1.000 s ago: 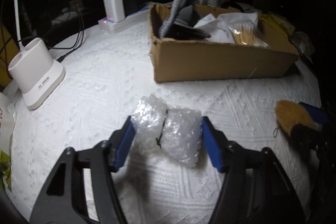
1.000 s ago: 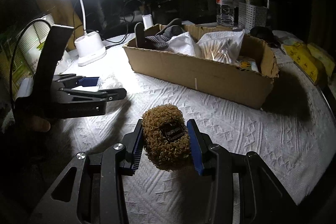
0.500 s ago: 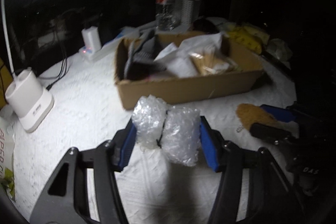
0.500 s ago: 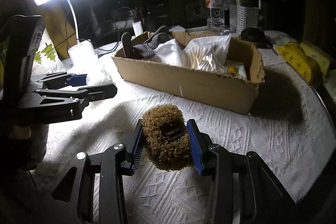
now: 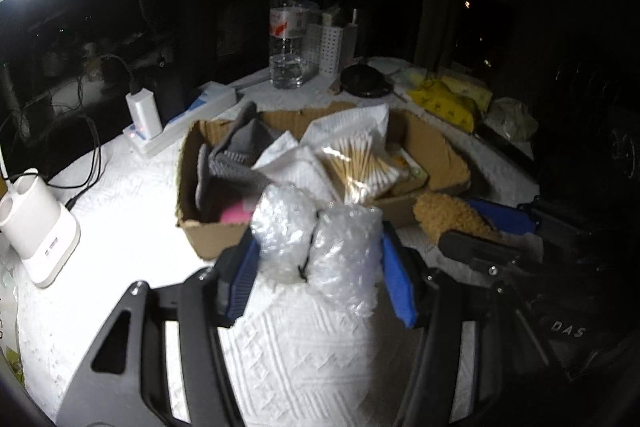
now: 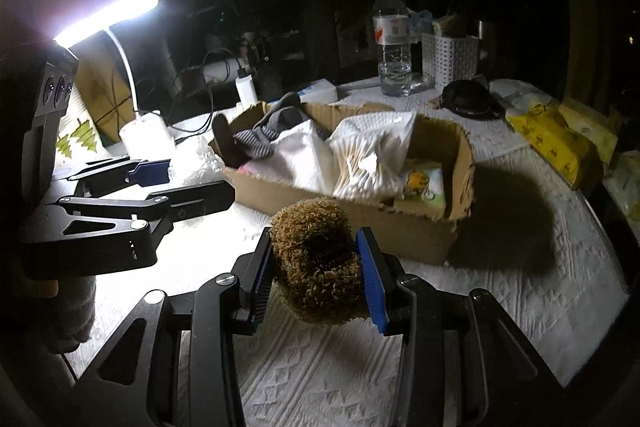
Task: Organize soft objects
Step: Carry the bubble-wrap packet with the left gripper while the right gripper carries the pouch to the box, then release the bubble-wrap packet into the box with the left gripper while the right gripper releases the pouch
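Observation:
My left gripper (image 5: 320, 263) is shut on a clear bubble-wrap bundle (image 5: 320, 243), tied in the middle and held above the white cloth just short of the cardboard box (image 5: 192, 203). The right gripper (image 6: 318, 273) is shut on a brown fuzzy pouch (image 6: 320, 259) with a dark label, also raised, in front of the box (image 6: 400, 223). In the box lie grey socks (image 5: 236, 155), white bags (image 5: 296, 167) and a pack of cotton swabs (image 5: 360, 163). From the left wrist view the pouch (image 5: 444, 215) and the right gripper (image 5: 496, 227) show at the right.
A lit white desk lamp (image 6: 140, 131) stands at the left, with a power strip and charger (image 5: 144, 119) behind it. A water bottle (image 5: 288, 35), a white basket (image 6: 448, 55), a dark round object (image 5: 364, 83) and yellow tissue packs (image 6: 556, 139) lie beyond the box.
Both grippers rose with their loads and came closer to the box. The bubble wrap left the cloth and now overlaps the box's near wall in the left wrist view.

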